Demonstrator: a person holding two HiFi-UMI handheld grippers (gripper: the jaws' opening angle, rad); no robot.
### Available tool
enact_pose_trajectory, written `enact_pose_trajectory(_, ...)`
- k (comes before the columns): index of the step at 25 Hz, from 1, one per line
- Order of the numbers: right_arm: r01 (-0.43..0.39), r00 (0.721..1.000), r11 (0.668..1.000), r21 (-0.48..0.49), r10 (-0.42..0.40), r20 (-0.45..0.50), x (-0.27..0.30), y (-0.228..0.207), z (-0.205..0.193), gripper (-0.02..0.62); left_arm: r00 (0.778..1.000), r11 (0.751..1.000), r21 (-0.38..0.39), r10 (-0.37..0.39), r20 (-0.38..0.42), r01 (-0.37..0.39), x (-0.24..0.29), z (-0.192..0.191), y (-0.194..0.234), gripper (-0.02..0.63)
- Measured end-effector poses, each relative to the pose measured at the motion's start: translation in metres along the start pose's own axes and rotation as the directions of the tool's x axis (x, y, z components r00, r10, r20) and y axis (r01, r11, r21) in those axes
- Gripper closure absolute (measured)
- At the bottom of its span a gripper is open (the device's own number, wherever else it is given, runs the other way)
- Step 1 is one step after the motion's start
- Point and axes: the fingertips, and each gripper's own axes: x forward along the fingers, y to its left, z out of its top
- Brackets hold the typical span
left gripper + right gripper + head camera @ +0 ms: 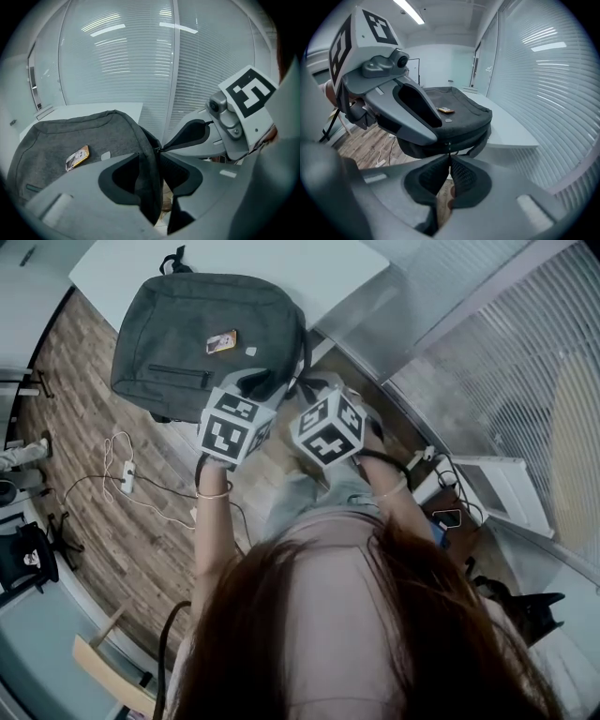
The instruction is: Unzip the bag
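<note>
Looking down from my head, the grey bag (187,329) lies on the white tabletop (319,268), its near corner overhanging the edge toward me. Along my left gripper (152,178), the jaws stand wide with the bag's edge loose between them. Along my right gripper (449,176), the jaws are nearly together, pinching the zipper pull (449,151).

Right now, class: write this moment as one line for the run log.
left gripper: open, bag edge between jaws | right gripper: shut on zipper pull | bag: lying on table
</note>
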Motion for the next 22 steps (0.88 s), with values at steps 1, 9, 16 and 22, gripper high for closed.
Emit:
enact_pose_trajectory(1,-0.006,1.000,1.000,-0.004,0.006,0.003,0.000,0.000,0.000,0.583,1.000,1.000,0.010,0.011,-0.011,-0.011,0.003,0.000,0.000,0.459)
enact_pose_trajectory(9,-0.028,0.999,0.998,-0.061,0.029,0.024,0.001,-0.005,-0.001,0.583,0.997,0.997,0.017,0.079,-0.024,-0.079,0.015,-0.001,0.003,0.496)
enact_pose_trajectory(16,-0.033,0.998,0.989,-0.144,0.041,0.047,0.004,-0.015,0.000,0.581,0.995,0.996,0.012,0.093,0.034,-0.094,0.014,-0.002,0.004,0.518)
enact_pose_trajectory(22,-0.075,0.994,0.978,-0.193,0.089,0.061,0.006,-0.024,-0.001,0.581,0.991,0.992,0.023,0.127,0.044,-0.128,0.016,-0.004,0.003,0.525)
